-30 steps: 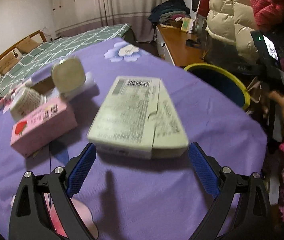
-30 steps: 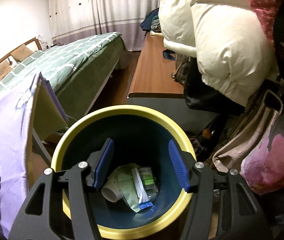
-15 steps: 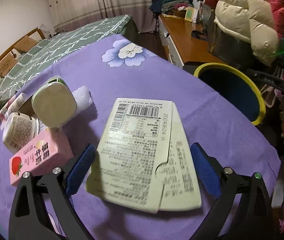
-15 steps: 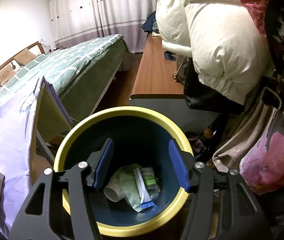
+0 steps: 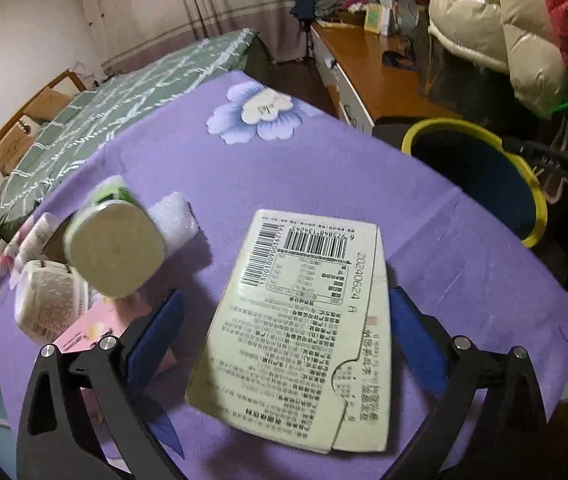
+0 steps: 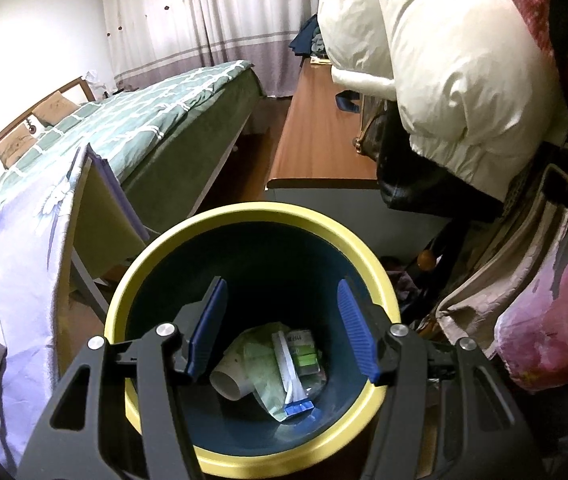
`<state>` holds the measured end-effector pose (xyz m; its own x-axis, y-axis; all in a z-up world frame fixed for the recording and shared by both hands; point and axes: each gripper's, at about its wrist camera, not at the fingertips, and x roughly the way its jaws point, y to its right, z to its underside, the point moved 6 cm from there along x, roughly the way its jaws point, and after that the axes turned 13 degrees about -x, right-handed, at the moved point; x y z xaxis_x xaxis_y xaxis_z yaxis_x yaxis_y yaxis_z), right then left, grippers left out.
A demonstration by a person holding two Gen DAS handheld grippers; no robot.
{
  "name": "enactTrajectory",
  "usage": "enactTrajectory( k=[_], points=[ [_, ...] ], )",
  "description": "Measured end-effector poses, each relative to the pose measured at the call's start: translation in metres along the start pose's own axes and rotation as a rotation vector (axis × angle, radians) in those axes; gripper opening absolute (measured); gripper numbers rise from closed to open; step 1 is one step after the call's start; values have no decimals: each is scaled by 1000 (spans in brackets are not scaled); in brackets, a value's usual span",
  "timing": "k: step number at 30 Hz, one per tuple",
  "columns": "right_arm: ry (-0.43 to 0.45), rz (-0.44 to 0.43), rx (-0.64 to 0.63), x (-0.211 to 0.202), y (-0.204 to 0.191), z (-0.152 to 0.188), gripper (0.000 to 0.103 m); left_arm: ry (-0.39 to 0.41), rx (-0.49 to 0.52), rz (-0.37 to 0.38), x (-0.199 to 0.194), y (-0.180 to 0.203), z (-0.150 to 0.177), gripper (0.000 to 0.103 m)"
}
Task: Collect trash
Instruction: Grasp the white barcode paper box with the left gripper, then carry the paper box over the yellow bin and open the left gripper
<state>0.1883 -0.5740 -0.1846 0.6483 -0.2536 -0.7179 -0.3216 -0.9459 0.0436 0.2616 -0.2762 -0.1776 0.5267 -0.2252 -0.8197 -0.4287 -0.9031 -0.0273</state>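
Left hand-held gripper (image 5: 284, 336) straddling the flat box (image 5: 303, 332), right hand-held gripper (image 6: 282, 328) hanging over the bin (image 6: 252, 216).

I am seeing the pink carton (image 5: 84, 332) mostly hidden behind my left jaw, and the tilted round tub (image 5: 116, 252) at 9 o'clock is blurring, so I cannot read it. The flat box is lying on the purple-clothed bench (image 5: 323, 184), barcode end toward 12 o'clock, its long axis running 12 to 6, slightly skewed. My left jaws have just been opening and are standing wide with the box between them, pads clear of its sides; the gripper is pitching steeply down. My right jaws are standing part open with nothing between them, angling down into the bin, where wrappers (image 6: 280, 364) are lying at the bottom.
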Motion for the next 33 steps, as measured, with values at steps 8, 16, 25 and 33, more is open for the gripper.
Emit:
enactTrajectory(
  k=[8, 16, 25, 33],
  points=[
    [-3, -9, 8, 1, 3, 3, 55, -53, -45, 60, 16, -2, 6, 78],
    [17, -29, 17, -13, 8, 12, 55, -35, -19, 97, 6, 28, 3, 75],
    [41, -6, 33, -39, 27, 28, 55, 0, 70, 168, 0, 100, -26, 75],
    [23, 28, 61, -46, 53, 48, 55, -8, 154, 231, 14, 171, -49, 75]
  ],
)
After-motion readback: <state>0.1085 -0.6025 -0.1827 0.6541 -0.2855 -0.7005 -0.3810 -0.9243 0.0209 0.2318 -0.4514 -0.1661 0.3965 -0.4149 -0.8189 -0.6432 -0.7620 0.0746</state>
